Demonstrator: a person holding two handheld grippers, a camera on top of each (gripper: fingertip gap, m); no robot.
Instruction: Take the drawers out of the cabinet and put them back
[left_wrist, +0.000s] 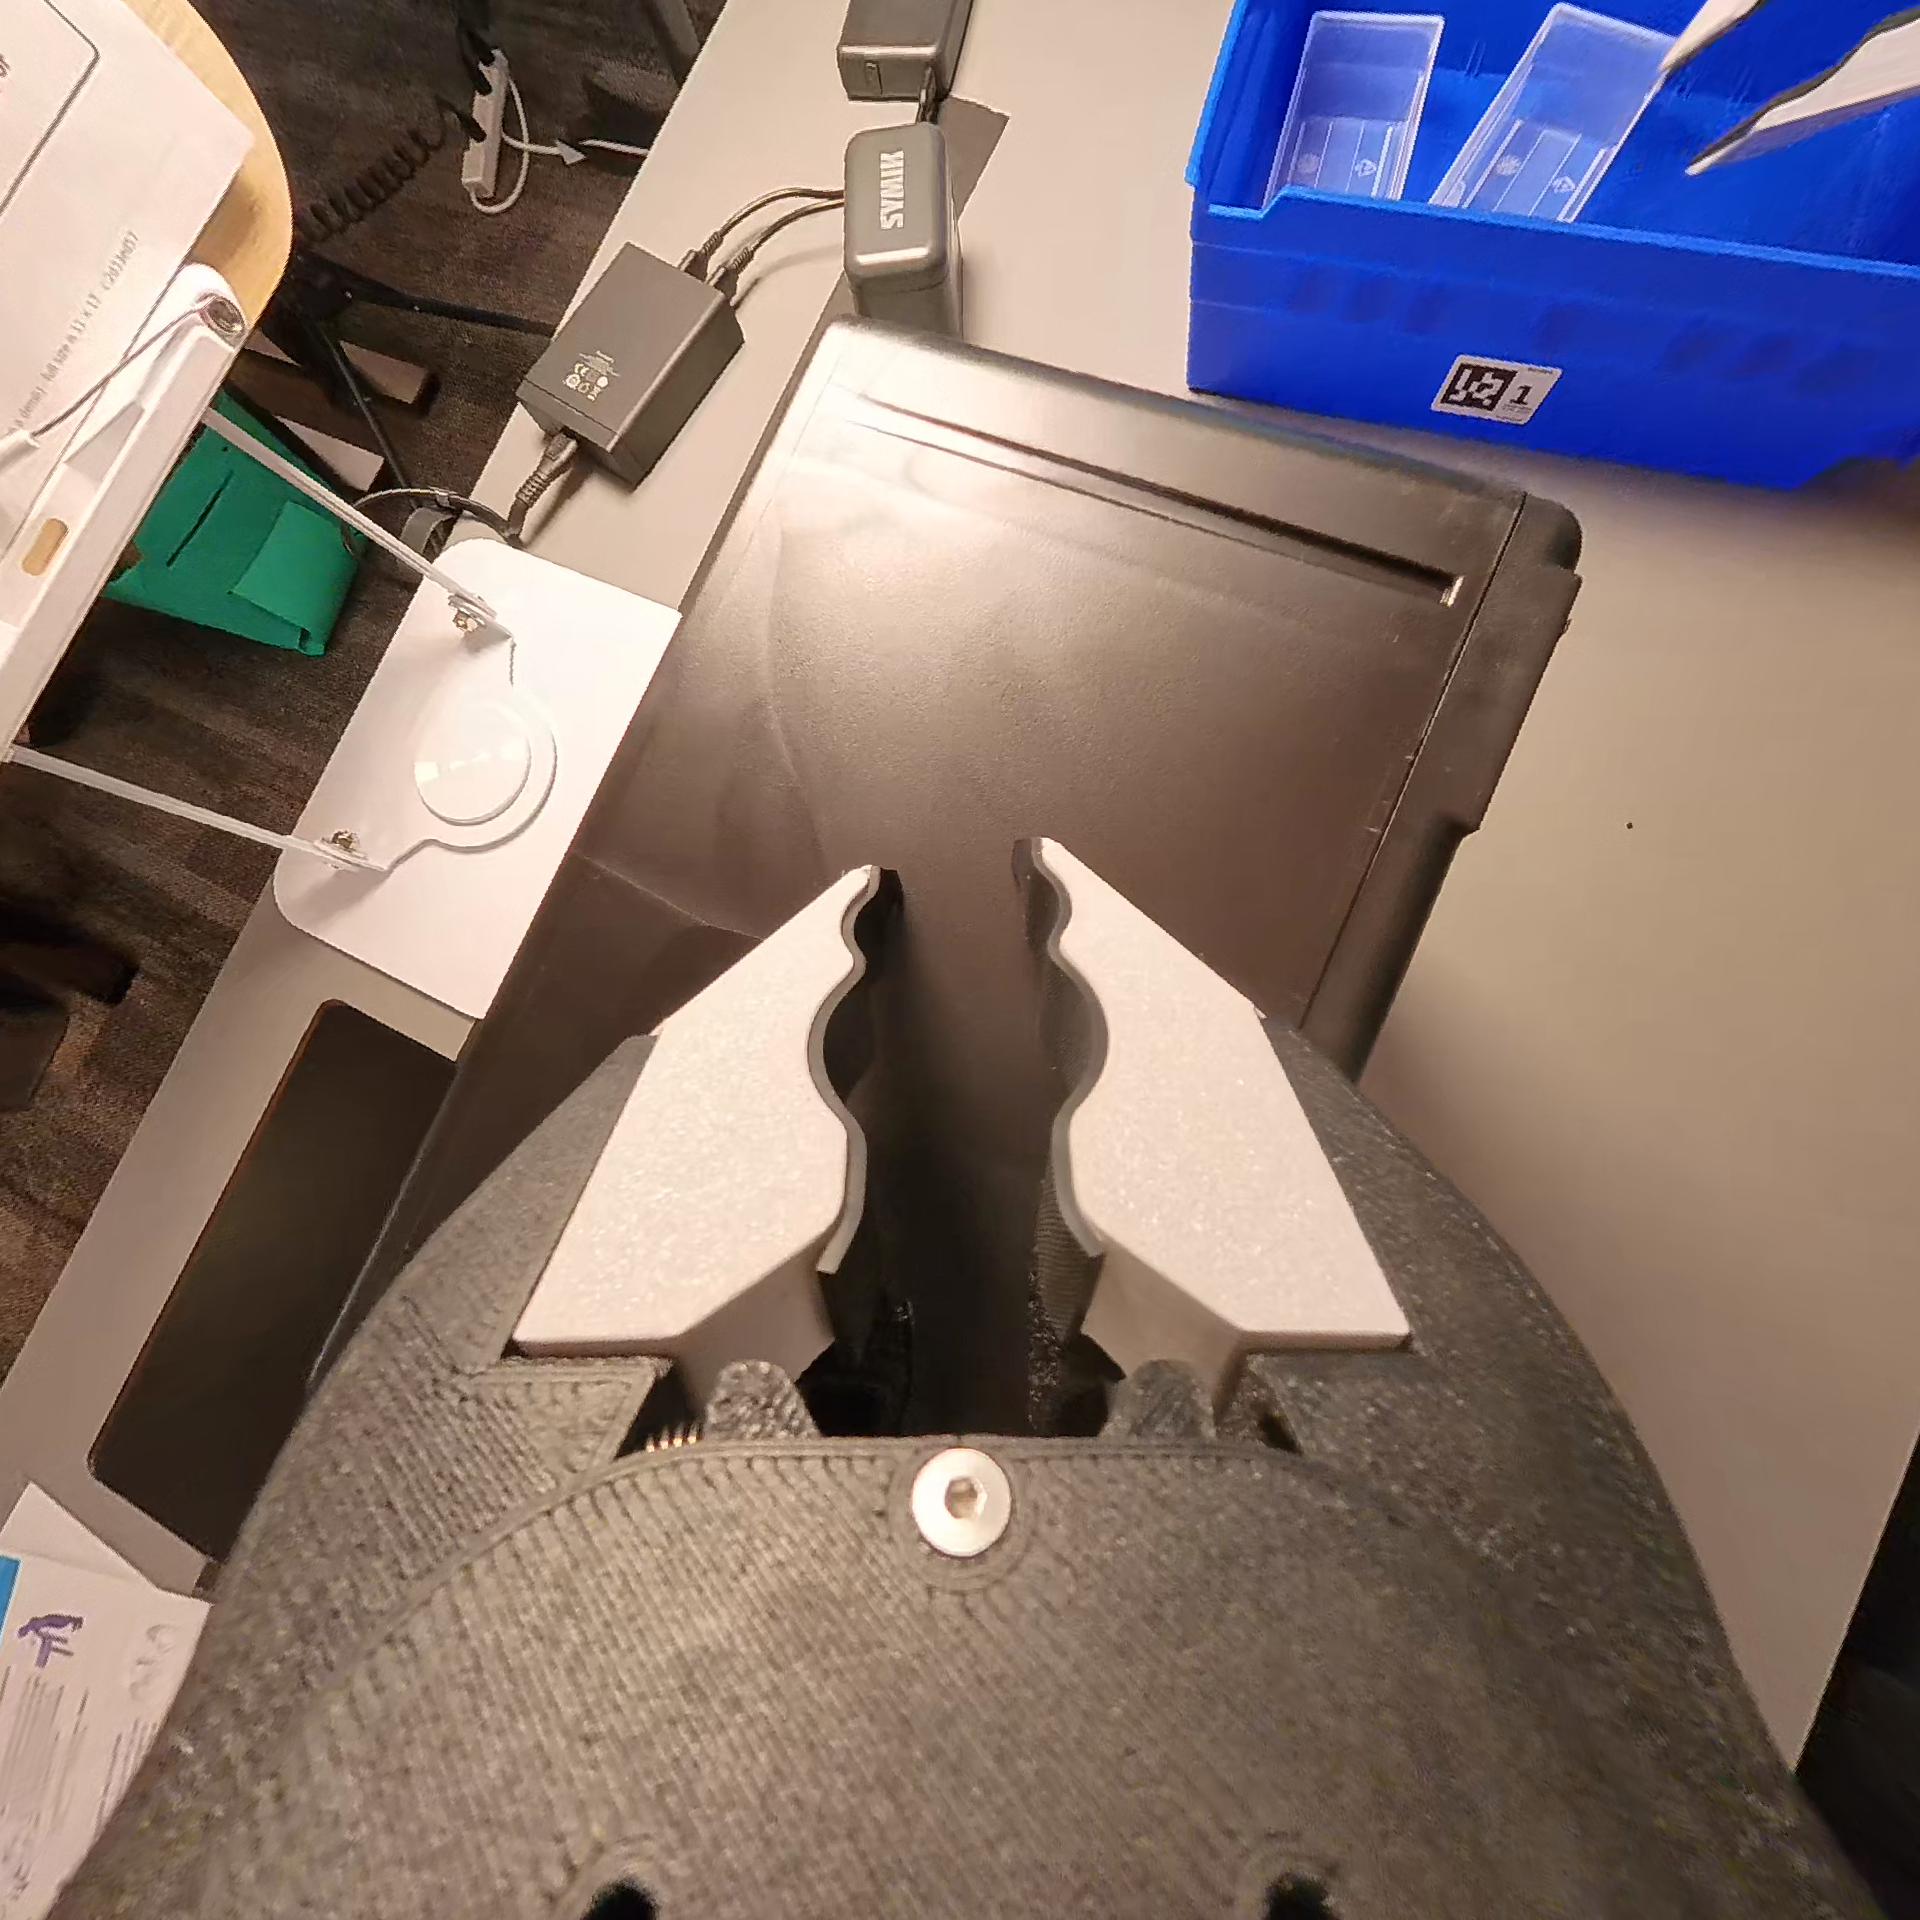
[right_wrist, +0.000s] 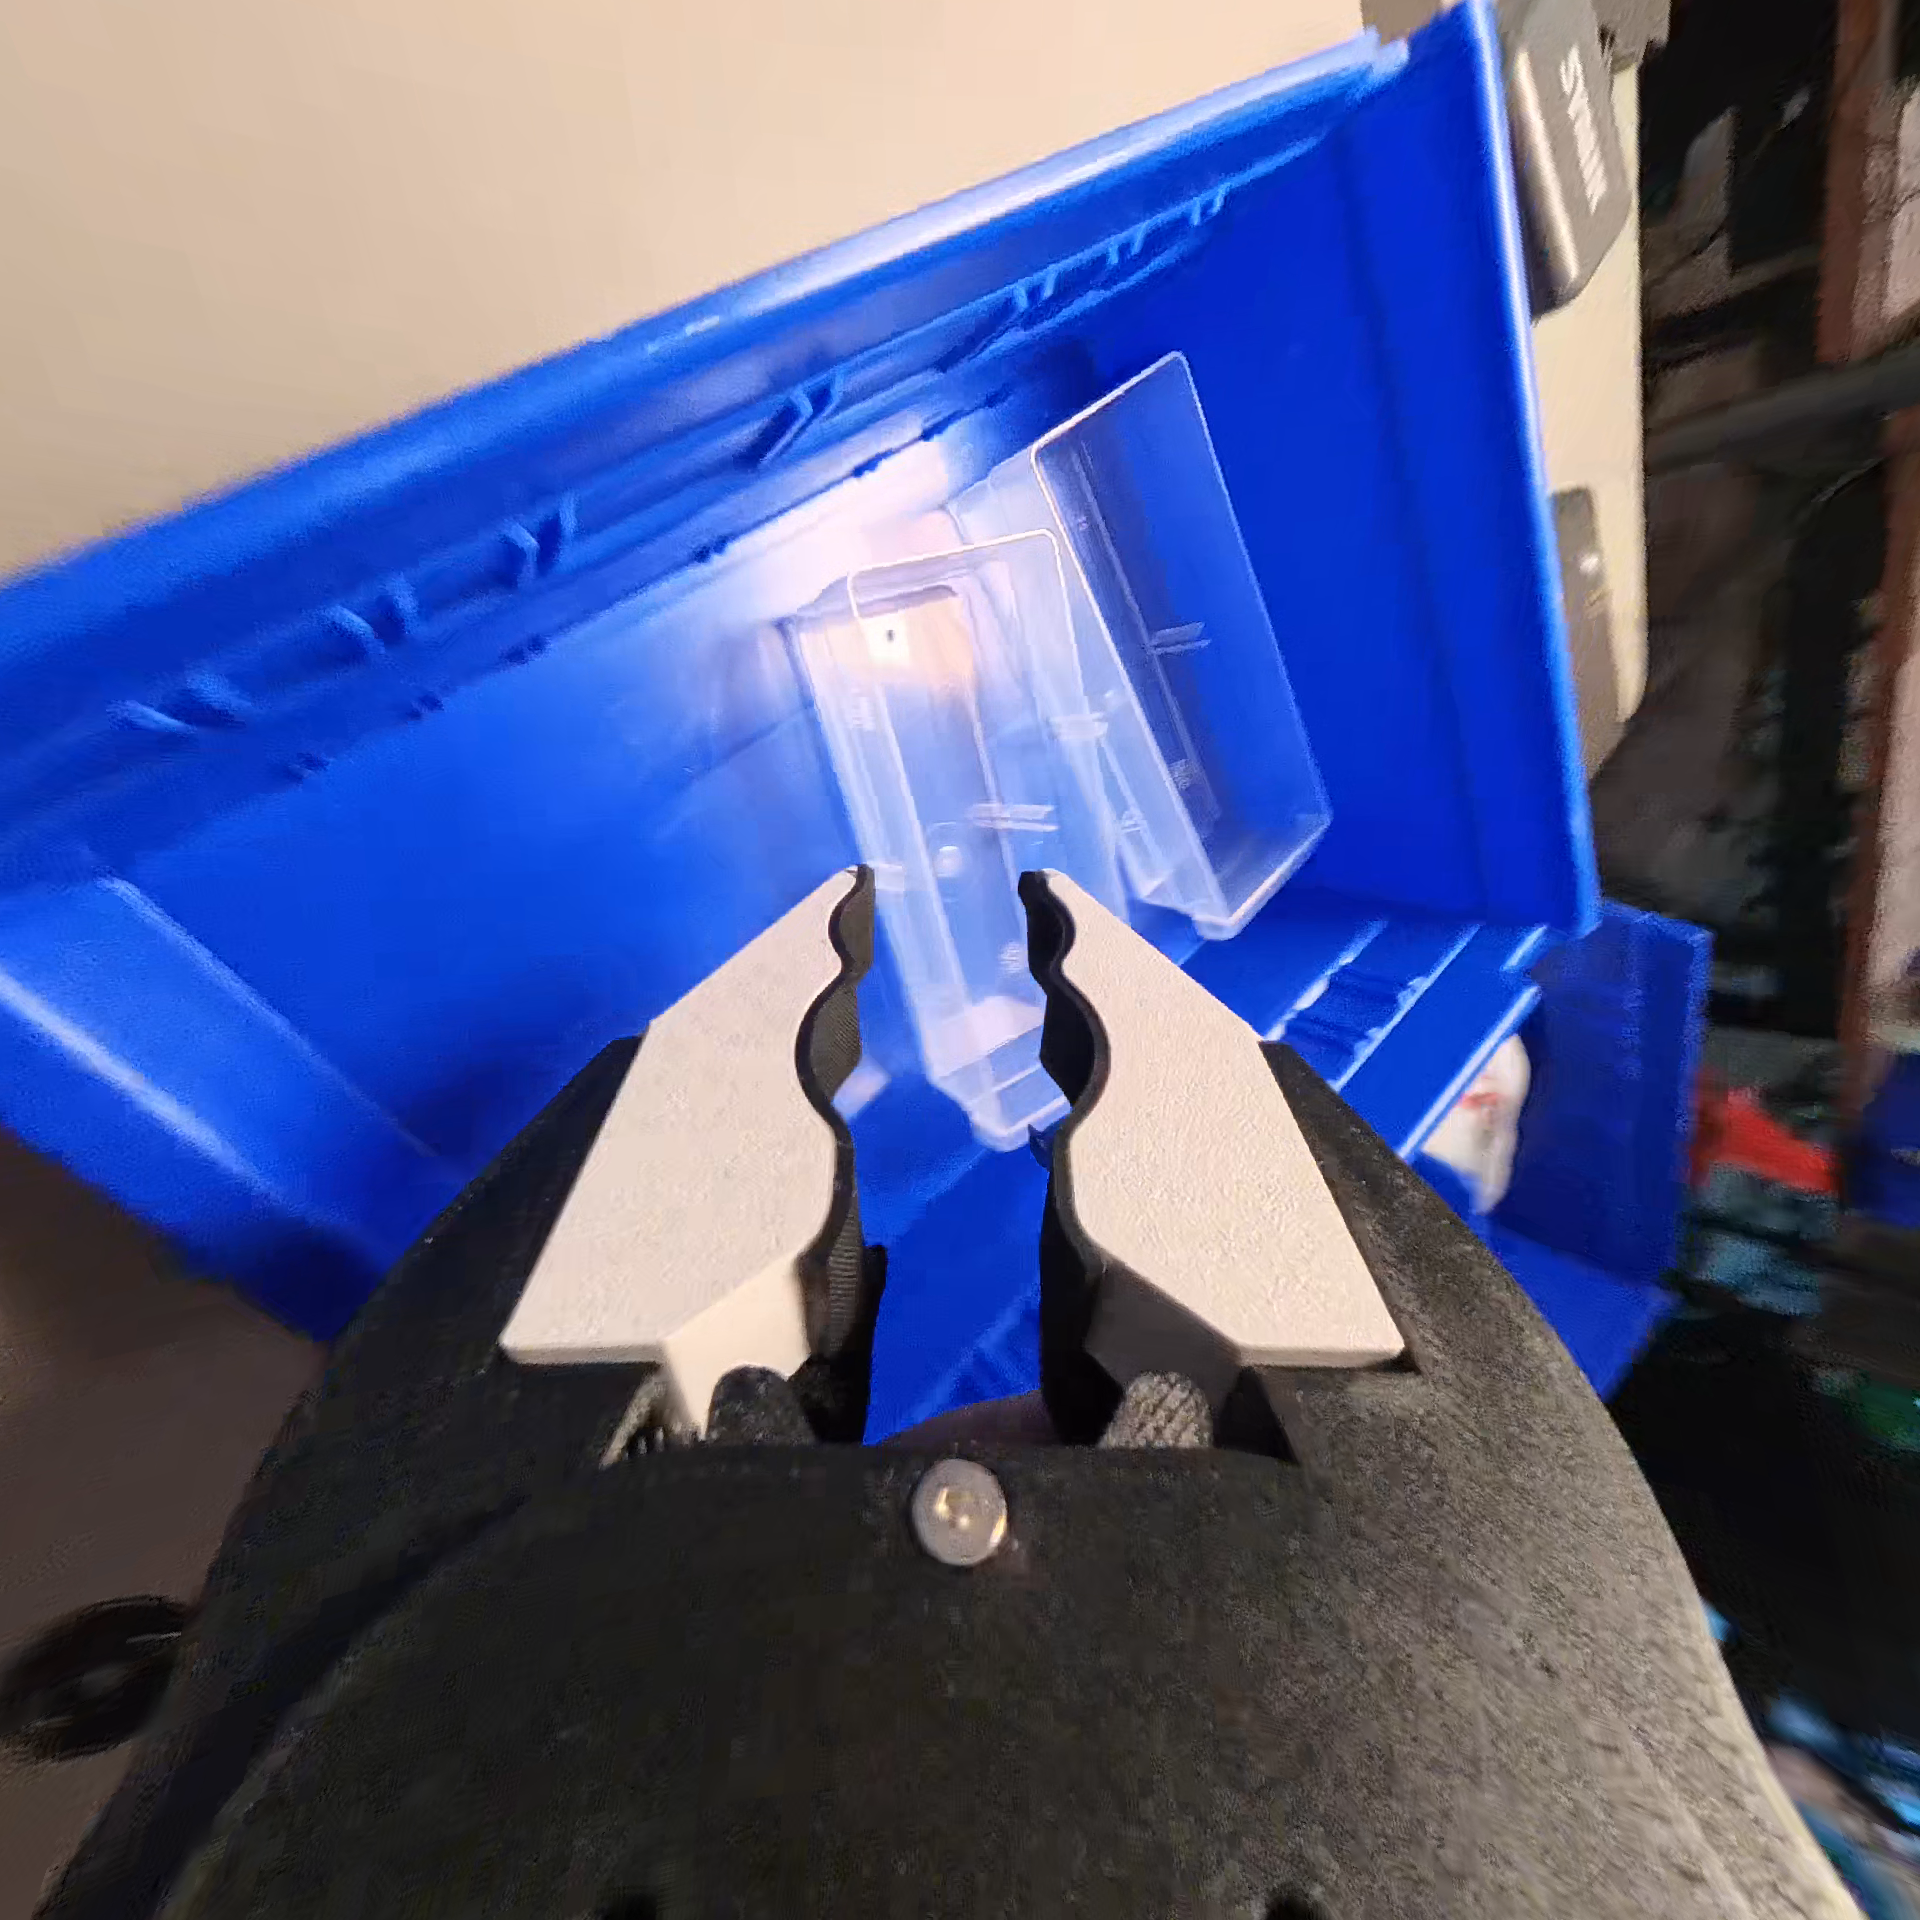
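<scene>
In the left wrist view my left gripper (left_wrist: 956, 857) is open and empty, its fingers spread just over the flat top of the black cabinet (left_wrist: 1143, 644). A blue bin (left_wrist: 1558, 312) stands beyond the cabinet with two clear plastic drawers (left_wrist: 1351, 114) (left_wrist: 1538, 135) in it. The tips of my right gripper (left_wrist: 1766, 94) show above that bin. In the right wrist view my right gripper (right_wrist: 945, 883) is open over the bin (right_wrist: 416, 831). The nearer clear drawer (right_wrist: 935, 748) lies blurred beyond the fingertips, with a gap to the pads. The second drawer (right_wrist: 1174, 644) lies beside it.
Grey power adapters (left_wrist: 634, 364) (left_wrist: 899, 218) with cables lie on the table (left_wrist: 1662, 935) behind the cabinet. A white plate with a round disc (left_wrist: 478, 769) sits left of the cabinet. Another blue bin (right_wrist: 1590, 1143) stands past the first one.
</scene>
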